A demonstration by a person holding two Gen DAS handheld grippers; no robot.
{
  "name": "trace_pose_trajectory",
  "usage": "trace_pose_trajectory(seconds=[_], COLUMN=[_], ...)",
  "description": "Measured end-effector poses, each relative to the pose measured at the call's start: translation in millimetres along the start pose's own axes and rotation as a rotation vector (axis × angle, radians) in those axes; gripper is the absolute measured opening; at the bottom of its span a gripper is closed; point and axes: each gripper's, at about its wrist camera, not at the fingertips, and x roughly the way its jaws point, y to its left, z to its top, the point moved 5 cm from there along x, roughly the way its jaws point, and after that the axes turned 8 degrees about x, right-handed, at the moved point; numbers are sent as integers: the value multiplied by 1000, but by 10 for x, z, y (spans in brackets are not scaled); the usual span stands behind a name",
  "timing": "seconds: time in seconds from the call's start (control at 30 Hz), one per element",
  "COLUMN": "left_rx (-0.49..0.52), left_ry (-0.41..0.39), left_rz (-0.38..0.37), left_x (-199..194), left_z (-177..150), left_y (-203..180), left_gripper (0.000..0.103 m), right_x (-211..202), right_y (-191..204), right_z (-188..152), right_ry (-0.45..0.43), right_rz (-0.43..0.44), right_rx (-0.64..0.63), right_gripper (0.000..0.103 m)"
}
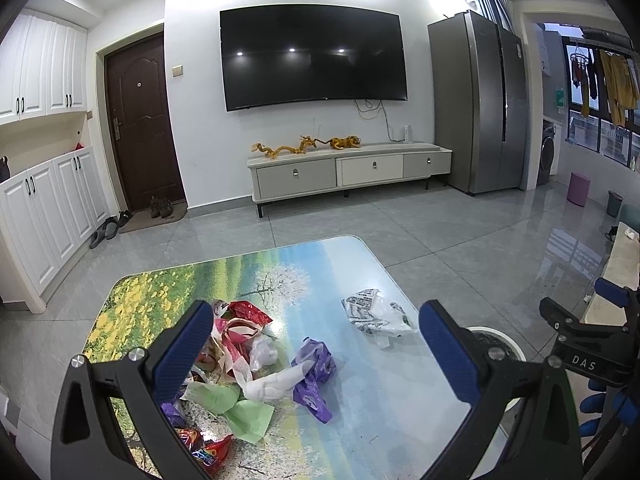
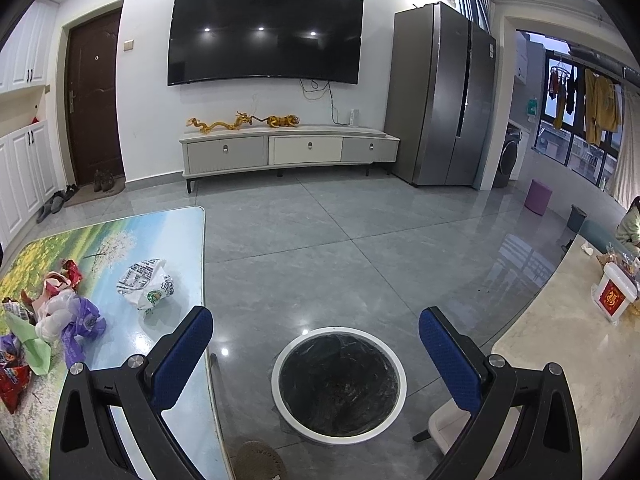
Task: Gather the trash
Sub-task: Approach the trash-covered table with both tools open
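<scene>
A pile of crumpled wrappers [image 1: 244, 356] lies on the landscape-print table [image 1: 360, 264]: red, pink, white, green and purple [image 1: 314, 372] pieces. A white printed plastic bag [image 1: 374, 314] lies apart to the right; it also shows in the right wrist view [image 2: 146, 286]. My left gripper [image 1: 316, 356] is open and empty above the pile. My right gripper [image 2: 316, 356] is open and empty above a round white bin with a black liner [image 2: 339, 384] on the floor beside the table. The right gripper also shows in the left wrist view [image 1: 580, 320].
A beige counter [image 2: 560, 360] with a white-and-red box [image 2: 614, 298] stands to the right. A person [image 2: 630, 226] sits at far right. A TV cabinet [image 2: 288, 150], fridge [image 2: 444, 96] and grey tiled floor lie beyond.
</scene>
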Motion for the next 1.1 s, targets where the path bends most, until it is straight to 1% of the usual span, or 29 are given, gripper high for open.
trace_pose_trajectory(seconds=[0.2, 0.37, 0.57, 0.83, 1.1], left_rx=[2, -7, -23, -33, -42], left_ry=[-11, -40, -57, -41, -43], left_rz=[-17, -35, -58, -68, -54], left_x=[-26, -93, -140, -133, -147], left_z=[3, 39, 60, 44, 14], left_y=[-27, -45, -24, 40, 131], left_gripper=[103, 103, 103, 103, 103], right_x=[6, 13, -3, -39, -116], right_y=[11, 34, 40, 83, 143], right_z=[-12, -13, -11, 20, 87], right_ry=[10, 21, 17, 4, -22], right_rz=[1, -1, 2, 18, 34], right_rx=[-4, -10, -13, -15, -20], right_gripper=[103, 103, 103, 103, 103])
